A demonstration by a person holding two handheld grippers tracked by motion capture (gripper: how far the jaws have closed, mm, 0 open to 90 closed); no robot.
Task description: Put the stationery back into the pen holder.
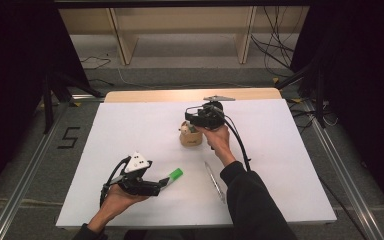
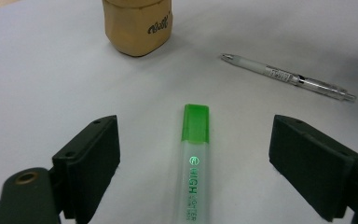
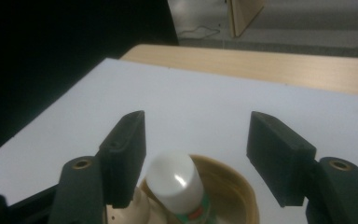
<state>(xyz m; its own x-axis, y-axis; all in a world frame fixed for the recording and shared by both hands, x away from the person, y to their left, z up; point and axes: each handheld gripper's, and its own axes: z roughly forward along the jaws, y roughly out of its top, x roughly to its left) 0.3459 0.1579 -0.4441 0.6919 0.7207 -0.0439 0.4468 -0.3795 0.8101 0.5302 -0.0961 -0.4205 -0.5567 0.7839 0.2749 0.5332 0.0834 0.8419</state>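
- Counter [image 1: 130, 130]: covered by a white sheet, with a strip of light wood exposed along the far edge. The sheet is flat and unmarked.
- Left tool [image 1: 164, 185]: held in the person's left hand [image 1: 117, 197] near the front left of the counter, lying low over the sheet. Its jaws stand wide apart, released, gripping nothing.
- Green highlighter [image 2: 193, 158]: lies flat on the sheet between the left tool's open jaws, touching neither, green cap pointing away from the tool. Its clear barrel carries "HIGH LIGHTER" lettering.
- Clear pen [image 2: 286, 77]: lies flat on the sheet, apart from the highlighter, on the right side of the left gripper view. In the high view it rests near the right forearm's dark sleeve [image 1: 252, 200].
- Tan cup [image 1: 190, 137]: stands upright near the middle of the counter, with dark script on its side. It holds a white-capped bottle [image 3: 177, 182], tilted against the rim.
- Right tool [image 1: 192, 120]: held in the right hand [image 1: 219, 137] just above the cup. Its jaws are spread, released, flanking the bottle cap without touching it.
- Room: dark curtains to both sides, grey floor with metal rails, a wooden frame behind the counter, loose cables at the rear right, and a "5" marked on the floor [image 1: 67, 137] at left.
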